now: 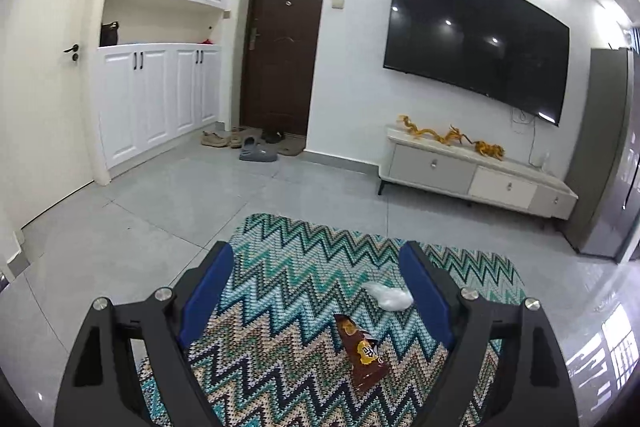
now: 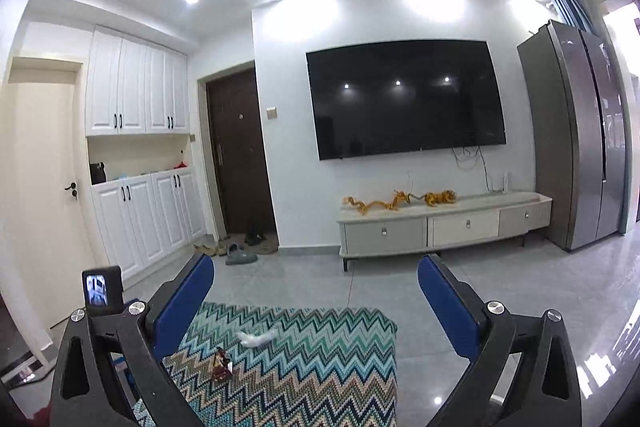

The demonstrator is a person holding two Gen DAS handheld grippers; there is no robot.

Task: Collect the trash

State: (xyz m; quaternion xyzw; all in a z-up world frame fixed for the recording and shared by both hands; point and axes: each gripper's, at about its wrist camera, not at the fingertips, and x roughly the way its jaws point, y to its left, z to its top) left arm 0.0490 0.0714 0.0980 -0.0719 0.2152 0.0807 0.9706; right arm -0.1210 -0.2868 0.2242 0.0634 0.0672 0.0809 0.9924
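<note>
A brown snack wrapper (image 1: 362, 355) lies on the zigzag rug (image 1: 288, 267), with a crumpled white plastic piece (image 1: 390, 297) just beyond it. My left gripper (image 1: 316, 259) is open and empty, held above the rug with the wrapper between its blue fingers (image 1: 206, 291). In the right wrist view the wrapper (image 2: 222, 369) and the white piece (image 2: 258, 338) lie on the rug (image 2: 320, 367) toward the left. My right gripper (image 2: 316, 275) is open and empty, higher and farther back. The left gripper's camera (image 2: 101, 290) shows at the lower left.
A TV console (image 2: 440, 223) with golden dragon figures (image 2: 396, 201) stands under a wall TV (image 2: 404, 99). A grey fridge (image 2: 580, 163) stands at the right. Shoes (image 1: 248, 143) lie by the brown door (image 1: 280, 47). White cabinets (image 1: 156, 99) line the left wall. Grey tile floor surrounds the rug.
</note>
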